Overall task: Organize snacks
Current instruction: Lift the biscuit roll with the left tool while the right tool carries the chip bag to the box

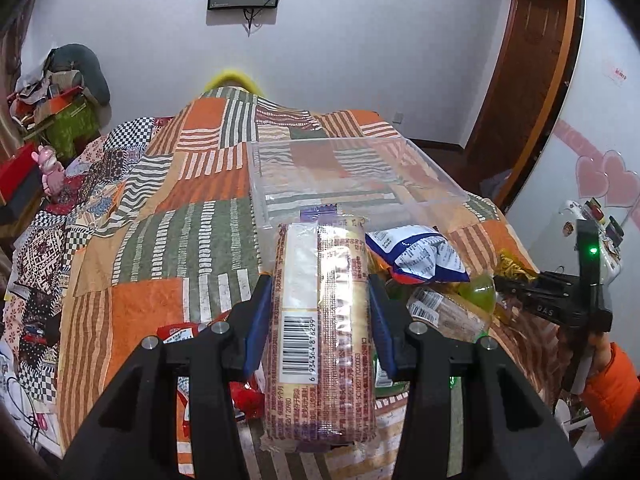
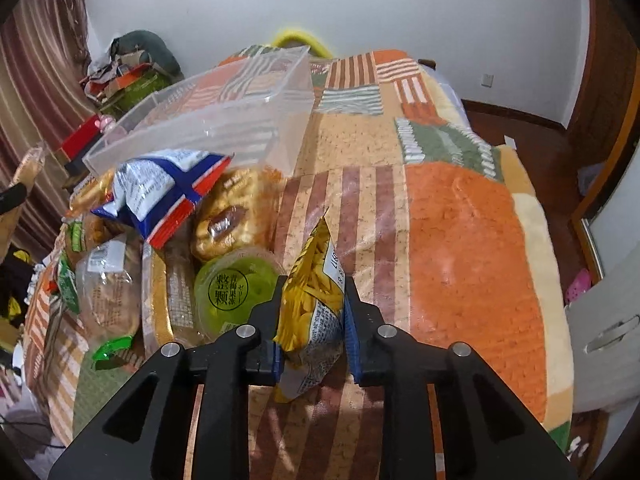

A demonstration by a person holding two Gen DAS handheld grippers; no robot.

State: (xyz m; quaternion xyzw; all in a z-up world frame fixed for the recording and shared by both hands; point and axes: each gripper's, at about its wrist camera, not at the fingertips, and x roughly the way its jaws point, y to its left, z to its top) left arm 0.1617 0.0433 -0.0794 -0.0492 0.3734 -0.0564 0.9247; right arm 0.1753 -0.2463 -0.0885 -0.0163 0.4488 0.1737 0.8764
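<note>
The left gripper [image 1: 320,320] is closed on a long biscuit pack [image 1: 320,328]: its blue pads press both long sides of the clear wrapper, and the barcode side faces the camera. The pack is held above the bed, with its far end pointing toward the clear plastic box [image 1: 352,176].

The right gripper [image 2: 314,320] is closed tight on a small yellow snack bag [image 2: 312,304]. The bag stands upright between the pads, its pointed top rising above the fingers and its bottom corner hanging below them.

Just left of the right gripper lies the pile of other snacks on the patchwork blanket [image 2: 460,240]. Nearest is a green jelly cup [image 2: 234,288] with a printed lid. Beside it there are bread packs in clear wrappers [image 2: 108,292] and a golden pastry pack [image 2: 232,216]. A blue and white bag with red edge [image 2: 168,192] lies on top of the pile, touching the near wall of the clear box [image 2: 224,120]. In the right wrist view the box looks tilted, and nothing can be seen inside it.

In the left wrist view, the right gripper's body [image 1: 576,304] shows at the right edge, held by a hand with an orange sleeve [image 1: 612,384].
</note>
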